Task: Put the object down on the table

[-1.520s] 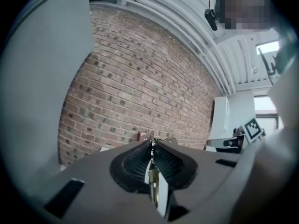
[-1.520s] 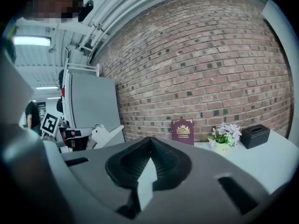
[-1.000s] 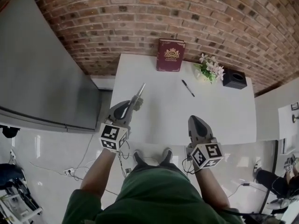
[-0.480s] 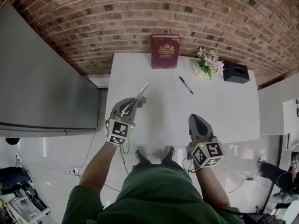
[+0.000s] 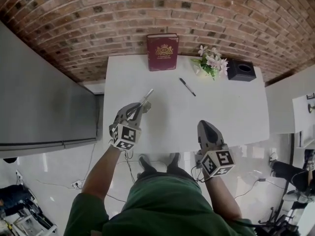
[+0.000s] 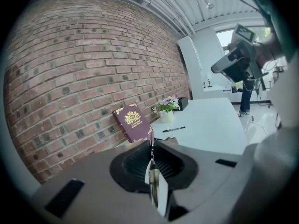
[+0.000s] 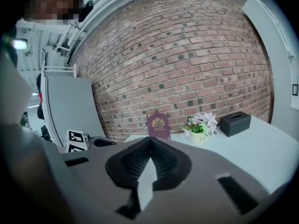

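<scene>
Bright, even light all over. The white table (image 5: 226,112) was nearly blown out, and the glossy floor (image 5: 44,166) threw back some glare. Heavy fisheye bent the brick wall (image 5: 98,14) near the edges. Both gripper views had dark round vignettes, and the close foreground was soft and blurry.

Office, perhaps (table (image 5: 221,112), book (image 5: 162,51))

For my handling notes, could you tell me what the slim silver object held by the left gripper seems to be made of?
The slim silver object clamped in the left gripper looks like bare metal, probably steel: thin, grey, with a bright sheen. Its exact kind is unclear.
</scene>
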The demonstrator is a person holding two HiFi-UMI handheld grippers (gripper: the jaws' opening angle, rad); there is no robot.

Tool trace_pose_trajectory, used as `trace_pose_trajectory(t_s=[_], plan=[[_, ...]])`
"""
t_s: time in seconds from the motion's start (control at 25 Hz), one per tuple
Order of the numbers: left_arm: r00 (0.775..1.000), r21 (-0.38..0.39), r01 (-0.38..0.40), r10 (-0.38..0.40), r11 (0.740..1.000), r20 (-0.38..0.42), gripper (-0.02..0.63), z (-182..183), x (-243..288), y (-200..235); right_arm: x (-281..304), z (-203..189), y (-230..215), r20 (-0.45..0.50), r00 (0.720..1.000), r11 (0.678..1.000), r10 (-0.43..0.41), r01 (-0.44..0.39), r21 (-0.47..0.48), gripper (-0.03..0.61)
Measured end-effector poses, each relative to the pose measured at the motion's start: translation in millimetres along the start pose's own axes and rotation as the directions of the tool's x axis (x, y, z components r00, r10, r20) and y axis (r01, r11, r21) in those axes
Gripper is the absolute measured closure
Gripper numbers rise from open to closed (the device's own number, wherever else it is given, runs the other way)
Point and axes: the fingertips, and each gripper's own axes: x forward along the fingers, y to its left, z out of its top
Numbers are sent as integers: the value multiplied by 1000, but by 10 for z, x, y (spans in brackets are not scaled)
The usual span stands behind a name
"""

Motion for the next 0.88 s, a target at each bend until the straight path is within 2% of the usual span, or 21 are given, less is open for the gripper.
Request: trace_pose_trajectory(t_s=[0.2, 0.48, 0.68, 0.88], plan=[[998, 61, 31, -29, 998, -47, 589, -213, 168, -148, -55, -35, -44, -3, 1000, 1000, -21, 21, 2, 575], [990, 125, 42, -24, 991, -137, 589, -625, 352, -274, -109, -80, -39, -17, 999, 1000, -30, 30, -3, 575], [986, 163, 30, -2, 986, -169, 589, -854, 398, -336, -133, -143, 13, -26, 999, 1000, -27, 27, -1, 575], [984, 283, 2, 48, 959, -170, 589, -999, 418, -423, -166, -214, 98, -44, 999, 1000, -10, 10, -11, 575]])
